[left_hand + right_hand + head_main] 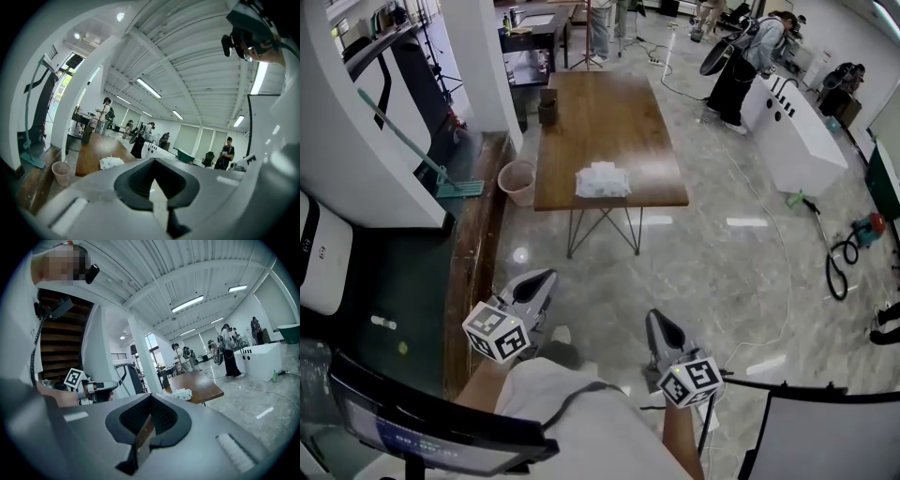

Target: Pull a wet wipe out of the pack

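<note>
grey left gripper [546,277], lower left, pressed together, empty. white wipe pack [602,180] on the wooden table [609,122], upper middle, lies well ahead, long side across. right gripper [655,319], lower right, likewise closed and empty; left looks nearer.

left tool [547,276] and right tool [655,319] — jaws together, empty
</note>
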Demonstrator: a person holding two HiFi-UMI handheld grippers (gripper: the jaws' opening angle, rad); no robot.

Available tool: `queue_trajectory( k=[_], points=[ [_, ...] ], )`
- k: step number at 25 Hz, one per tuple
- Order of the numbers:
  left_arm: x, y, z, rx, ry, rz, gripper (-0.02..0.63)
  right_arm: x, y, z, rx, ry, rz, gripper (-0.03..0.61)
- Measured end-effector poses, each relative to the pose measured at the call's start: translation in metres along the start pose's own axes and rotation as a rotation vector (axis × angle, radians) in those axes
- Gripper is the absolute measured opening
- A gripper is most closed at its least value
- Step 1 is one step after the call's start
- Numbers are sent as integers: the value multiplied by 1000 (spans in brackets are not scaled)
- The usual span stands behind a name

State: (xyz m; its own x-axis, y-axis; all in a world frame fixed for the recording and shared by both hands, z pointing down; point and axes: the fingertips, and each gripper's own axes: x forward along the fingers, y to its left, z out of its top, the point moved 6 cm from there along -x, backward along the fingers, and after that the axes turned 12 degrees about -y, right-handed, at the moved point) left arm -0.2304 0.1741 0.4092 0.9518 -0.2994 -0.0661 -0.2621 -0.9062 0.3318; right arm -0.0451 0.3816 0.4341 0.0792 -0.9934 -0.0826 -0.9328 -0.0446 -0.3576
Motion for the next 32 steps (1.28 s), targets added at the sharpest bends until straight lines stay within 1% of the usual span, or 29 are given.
queue_trajectory(
  k=[2, 3, 4, 8, 10, 13, 15, 16, 19, 22, 23, 27, 29, 32],
  points=[
    [4, 7, 0, -91, -29, 12, 5, 3, -3, 0, 15, 4, 8, 8],
    [6, 10, 0, -124, -39, 18, 5, 5, -4, -1, 23, 7, 10, 8],
    [10, 13, 0, -135, -42, 22, 5, 7, -5, -2, 26, 11, 12, 8],
    [27, 22, -1, -79, -16, 11, 6, 18, -11, -3, 21, 15, 5, 8],
    [39, 29, 1, -74, -16, -3, 6, 28, -17, -3, 20, 16, 6, 8],
    [58, 45, 3, -115, -33, -9, 5, 46, -27, -1, 12, 21, 5, 8],
    [74, 60, 6, -156, -44, -13, 5, 63, -36, -1, 10, 28, -10, 8],
    [84, 67, 6, -164, -43, -17, 5, 72, -41, -1, 12, 33, -21, 8],
    [113, 89, 9, -142, -13, -47, 5, 106, -54, 1, 21, 36, -39, 8],
    [142, 116, 14, -159, 14, -82, 2, 144, -63, 4, 9, 43, -45, 8],
    [153, 125, 16, -152, 24, -90, 2, 158, -65, 6, 4, 48, -47, 8],
    [195, 163, 34, -45, 55, -124, 6, 215, -77, 12, -2, 50, -61, 8],
    [215, 181, 40, -28, 67, -147, 6, 242, -82, 14, -7, 44, -69, 8],
    [243, 202, 44, -27, 89, -194, 6, 279, -88, 16, -21, 43, -73, 8]
  ],
)
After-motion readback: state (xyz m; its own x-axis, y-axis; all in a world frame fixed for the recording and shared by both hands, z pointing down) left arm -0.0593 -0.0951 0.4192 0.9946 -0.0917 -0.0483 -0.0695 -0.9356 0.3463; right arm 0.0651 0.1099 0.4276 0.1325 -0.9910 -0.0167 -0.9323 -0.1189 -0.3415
